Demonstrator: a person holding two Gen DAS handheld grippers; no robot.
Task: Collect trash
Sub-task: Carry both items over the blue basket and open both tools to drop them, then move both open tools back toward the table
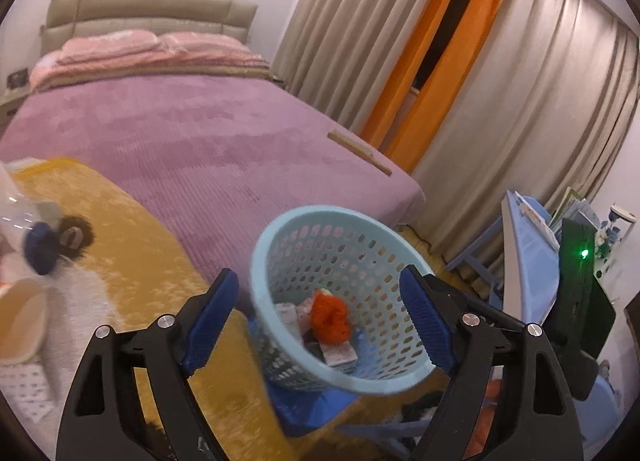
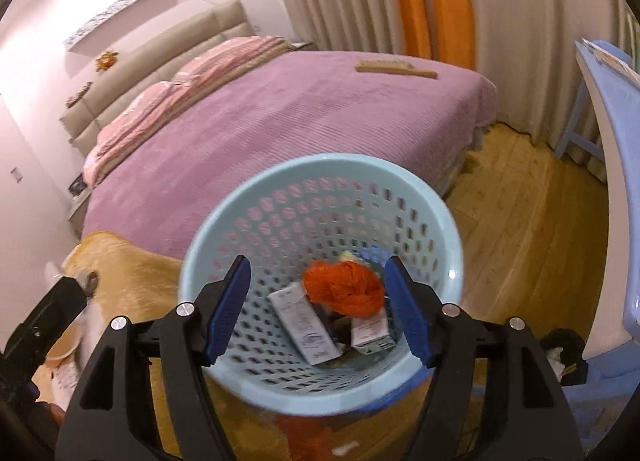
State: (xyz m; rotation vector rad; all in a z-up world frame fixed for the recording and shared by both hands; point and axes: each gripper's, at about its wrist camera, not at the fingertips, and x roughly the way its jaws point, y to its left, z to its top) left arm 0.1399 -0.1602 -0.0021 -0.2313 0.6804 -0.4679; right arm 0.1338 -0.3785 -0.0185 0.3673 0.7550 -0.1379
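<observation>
At the far left of your left wrist view, on the yellow blanket (image 1: 132,245), a small heap remains: a clear plastic bottle (image 1: 16,213), a dark blue lump (image 1: 40,251) and a pale cup (image 1: 22,309), all blurred and cut by the frame edge, so I cannot tell exactly what they are. I judge these to be the trash not yet collected. Moving right, your left gripper (image 1: 316,321) has its fingers (image 1: 208,317) wide apart and holds nothing. Between and just beyond them, in the lower middle of the frame, sits the light blue basket (image 1: 264,257), tilted with its mouth toward you, holding an orange mesh wad (image 1: 330,317) and small cartons (image 1: 340,355). So the loose pieces lie to the left of the left fingers and well apart from the basket; the left hand looks the nearer one for them. In your right wrist view, the same heap shows only as a blur at the lower left edge, beside the black body of the other gripper. Your right gripper (image 2: 318,311) also has its fingers (image 2: 226,309) spread and empty, hovering directly over the basket's mouth, with the orange wad and a long white carton (image 2: 302,327) lying between them, the carton's long axis running toward the lower right. Further right is the wooden floor (image 2: 532,229) and a blue chair (image 2: 616,197).
</observation>
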